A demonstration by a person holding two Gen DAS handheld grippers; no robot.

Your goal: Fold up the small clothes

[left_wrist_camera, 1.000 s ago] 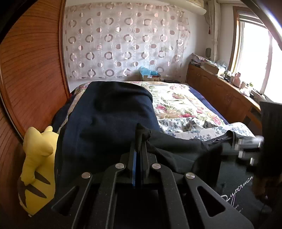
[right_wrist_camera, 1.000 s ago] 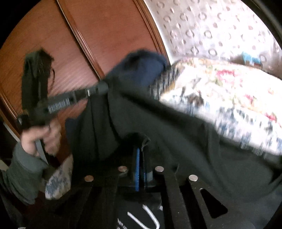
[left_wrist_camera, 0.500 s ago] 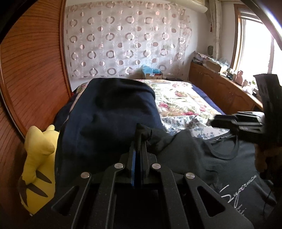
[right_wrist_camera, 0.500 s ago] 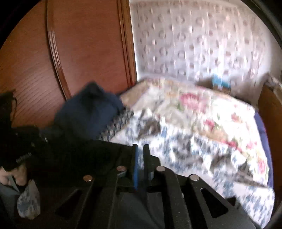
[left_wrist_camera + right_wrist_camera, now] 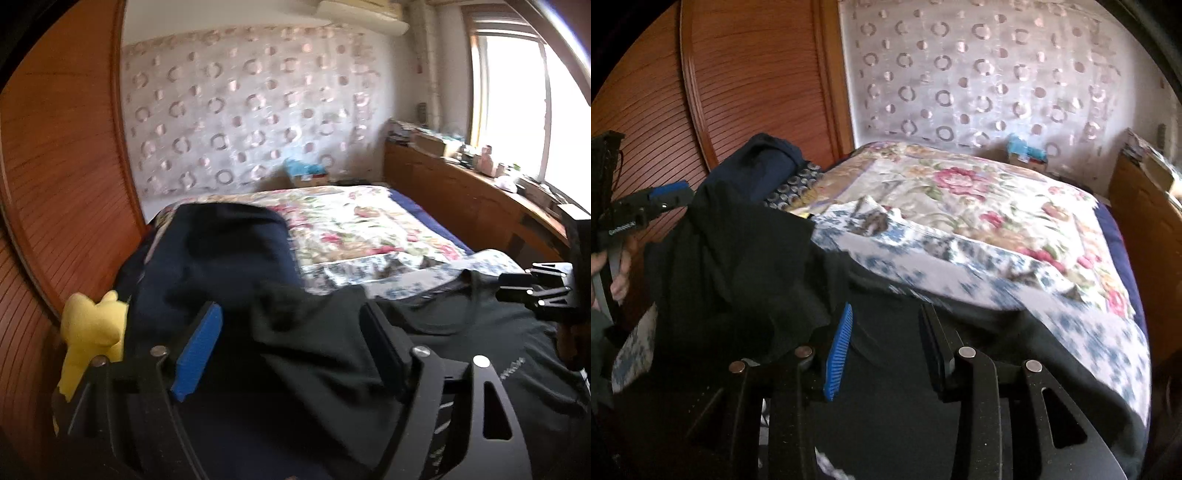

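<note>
A black T-shirt [image 5: 461, 343] with white script lies spread on the near end of the bed; it also shows in the right wrist view [image 5: 746, 258]. My left gripper [image 5: 291, 347] is open, its jaws wide apart above the shirt's left part, holding nothing. My right gripper [image 5: 886, 347] is open too, just above the shirt's right part. The right gripper also shows at the right edge of the left wrist view [image 5: 535, 291]. The left gripper shows at the left edge of the right wrist view [image 5: 665, 195].
A bed with a floral quilt [image 5: 362, 229] runs toward a patterned curtain [image 5: 979, 74]. A dark navy blanket [image 5: 214, 266] is piled at the left. A yellow plush toy [image 5: 92, 332] sits by the wooden wardrobe [image 5: 55, 166]. A wooden counter [image 5: 461, 199] lines the right wall.
Both grippers were shut on the black shirt and have opened, letting it drop onto the bed. The right gripper swung from facing left to facing along the bed.
</note>
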